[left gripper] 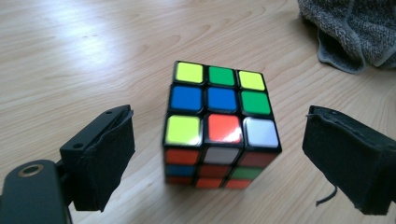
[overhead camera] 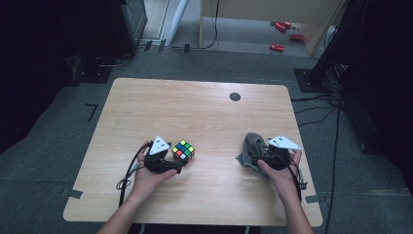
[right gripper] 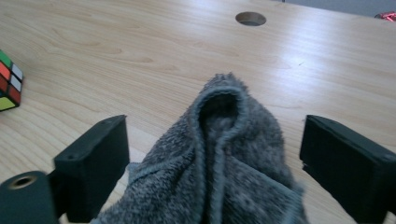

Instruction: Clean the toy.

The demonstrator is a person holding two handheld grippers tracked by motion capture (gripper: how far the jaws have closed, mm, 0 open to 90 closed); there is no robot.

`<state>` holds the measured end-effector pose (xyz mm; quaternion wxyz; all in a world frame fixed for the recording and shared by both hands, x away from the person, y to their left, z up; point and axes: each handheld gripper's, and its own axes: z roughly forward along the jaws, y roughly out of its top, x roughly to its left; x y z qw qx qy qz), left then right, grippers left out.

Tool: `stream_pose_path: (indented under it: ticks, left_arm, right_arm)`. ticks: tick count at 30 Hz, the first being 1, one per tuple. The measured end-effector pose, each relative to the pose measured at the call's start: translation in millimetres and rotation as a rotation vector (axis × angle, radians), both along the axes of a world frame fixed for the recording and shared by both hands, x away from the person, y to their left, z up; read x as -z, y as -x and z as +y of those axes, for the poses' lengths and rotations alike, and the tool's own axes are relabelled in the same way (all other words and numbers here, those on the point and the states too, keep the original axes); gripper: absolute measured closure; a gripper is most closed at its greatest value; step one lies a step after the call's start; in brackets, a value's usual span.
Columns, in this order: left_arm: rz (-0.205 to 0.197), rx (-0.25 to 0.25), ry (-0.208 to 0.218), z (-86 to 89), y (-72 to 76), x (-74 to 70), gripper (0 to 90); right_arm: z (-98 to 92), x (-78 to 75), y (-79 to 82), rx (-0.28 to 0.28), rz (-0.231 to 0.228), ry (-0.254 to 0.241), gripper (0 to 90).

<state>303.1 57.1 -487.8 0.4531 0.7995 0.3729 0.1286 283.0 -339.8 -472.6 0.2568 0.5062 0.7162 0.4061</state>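
A scrambled colour cube (overhead camera: 183, 150) stands on the wooden table (overhead camera: 195, 107), left of centre near the front. My left gripper (overhead camera: 178, 162) is open around it; in the left gripper view the cube (left gripper: 219, 121) sits between the two black pads with a gap on each side of my left gripper (left gripper: 222, 137). A grey towel (overhead camera: 252, 146) lies bunched at the right front. My right gripper (overhead camera: 256, 159) is open over it. In the right gripper view the towel (right gripper: 224, 163) rises in a peaked fold between the jaws of my right gripper (right gripper: 210, 144), which stand apart from it.
A round cable hole (overhead camera: 235, 96) sits in the table's far right part, also seen as the hole (right gripper: 251, 18). The cube's edge (right gripper: 8, 86) shows at the far left. Red objects (overhead camera: 285, 34) lie on the floor beyond the table. Cables run along the floor at right.
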Motion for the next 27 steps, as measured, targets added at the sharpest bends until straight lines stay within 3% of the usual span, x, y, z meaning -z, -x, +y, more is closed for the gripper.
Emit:
stream_pose_path:
  ticks: [6, 12, 20, 27]
  left_arm:
    - [-0.014, -0.012, 0.041, 31.7, 11.8, -13.6, 8.6]
    - [-0.026, -0.058, 0.036, 65.3, 23.4, -20.4, 5.1]
    - [-0.015, -0.117, 0.021, 107.9, 39.2, -14.7, 3.5]
    - [0.024, -0.191, 0.0, 144.6, 52.0, 0.6, 2.7]
  right_arm:
    - [-15.4, -13.0, 17.1, -0.016, -0.01, -0.004, 2.2]
    - [-27.9, -20.3, 38.0, -0.013, -0.025, 0.0, 2.0]
    - [-47.6, -11.1, 61.7, -0.001, -0.001, 0.013, 0.0]
    - [-69.4, 5.9, 78.5, 0.037, 0.036, 0.017, 0.0]
